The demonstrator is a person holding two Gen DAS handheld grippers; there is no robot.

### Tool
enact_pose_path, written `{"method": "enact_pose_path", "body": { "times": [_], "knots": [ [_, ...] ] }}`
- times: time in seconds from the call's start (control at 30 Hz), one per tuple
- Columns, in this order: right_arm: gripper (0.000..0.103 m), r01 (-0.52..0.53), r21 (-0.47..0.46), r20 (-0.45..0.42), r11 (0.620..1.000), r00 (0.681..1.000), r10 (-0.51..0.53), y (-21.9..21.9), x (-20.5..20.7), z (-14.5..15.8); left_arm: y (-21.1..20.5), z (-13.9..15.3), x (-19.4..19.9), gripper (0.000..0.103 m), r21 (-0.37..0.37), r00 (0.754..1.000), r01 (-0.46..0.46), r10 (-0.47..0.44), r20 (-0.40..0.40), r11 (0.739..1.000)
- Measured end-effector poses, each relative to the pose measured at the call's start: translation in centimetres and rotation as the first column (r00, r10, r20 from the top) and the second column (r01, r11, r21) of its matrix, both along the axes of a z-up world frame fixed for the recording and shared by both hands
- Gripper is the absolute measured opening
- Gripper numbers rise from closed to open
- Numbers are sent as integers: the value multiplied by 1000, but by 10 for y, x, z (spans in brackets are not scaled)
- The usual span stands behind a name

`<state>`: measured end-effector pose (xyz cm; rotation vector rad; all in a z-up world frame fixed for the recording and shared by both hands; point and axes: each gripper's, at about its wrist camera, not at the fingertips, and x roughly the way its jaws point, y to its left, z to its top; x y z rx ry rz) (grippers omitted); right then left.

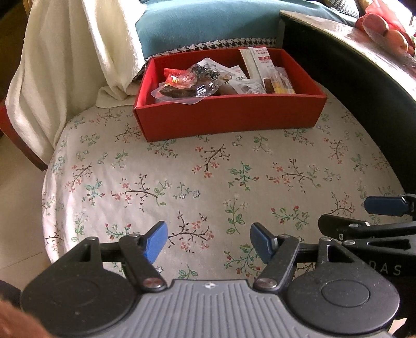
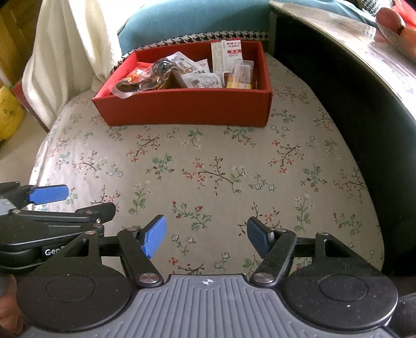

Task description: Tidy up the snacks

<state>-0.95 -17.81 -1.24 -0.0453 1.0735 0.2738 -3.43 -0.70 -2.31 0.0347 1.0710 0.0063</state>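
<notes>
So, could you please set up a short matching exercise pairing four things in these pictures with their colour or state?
Things:
1. box
2. cushion
3. towel
4. left hand-held gripper

Descriptions:
A. cream, draped
B. red, holding snack packets
C. open, nothing between its fingers
D. teal, behind the box

Pairs: 1-B, 2-D, 3-A, 4-C
</notes>
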Motion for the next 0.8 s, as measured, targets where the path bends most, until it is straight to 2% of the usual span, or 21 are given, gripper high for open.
{"method": "enact_pose_path", "body": {
  "times": [0.3, 0.5, 0.8],
  "knots": [
    [75, 0, -1, 4, 1000, 1000, 0, 1, 0, 0, 0, 1, -1, 61, 7, 1000, 0, 0, 13, 1000],
    [75, -11, 1, 14, 1000, 1000, 11, 2, -1, 2, -7, 7, -5, 62, 95, 998, -1, -5, 57, 995],
    [76, -26, 26, 19, 999, 999, 26, 3, -1, 4, -3, 14, -6, 62, 92, 994, -22, 12, 107, 996]
  ]
}}
